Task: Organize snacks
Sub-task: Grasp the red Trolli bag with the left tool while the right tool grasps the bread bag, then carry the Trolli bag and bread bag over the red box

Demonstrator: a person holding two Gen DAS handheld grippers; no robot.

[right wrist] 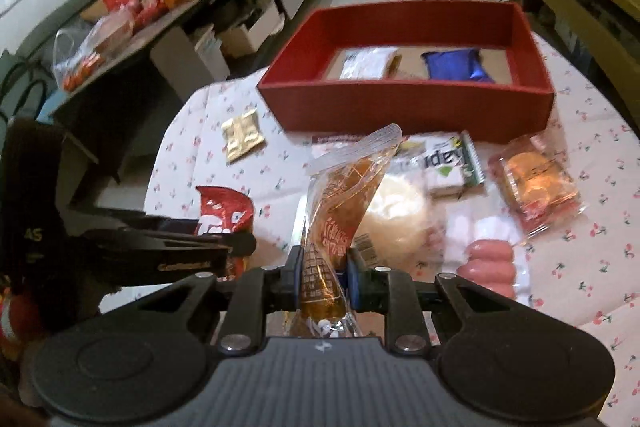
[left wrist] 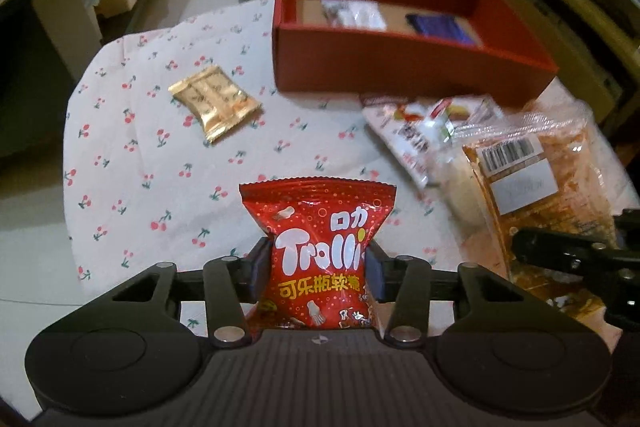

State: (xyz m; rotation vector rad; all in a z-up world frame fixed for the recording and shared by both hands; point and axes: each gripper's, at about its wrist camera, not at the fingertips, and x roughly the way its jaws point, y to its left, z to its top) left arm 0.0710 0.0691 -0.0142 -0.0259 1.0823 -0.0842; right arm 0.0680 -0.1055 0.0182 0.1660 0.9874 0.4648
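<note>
Red box [left wrist: 400, 67], cherry-print cloth [left wrist: 140, 167]

Your box [left wrist: 400, 67] sits at the bench's [left wrist: 132, 187] far side with two packets inside. The foil packet [left wrist: 216, 103] lies left of the box, and the other snacks [right wrist: 536, 183] lie just before it.

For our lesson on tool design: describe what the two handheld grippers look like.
Each gripper, left and right, is matte black plastic: a ribbed grey-black centre plate, a round disc at either side, silver rivets on angled link bars, and two fingers with dark blue pads. In the right wrist view the left gripper's side bears small raised lettering.
</note>
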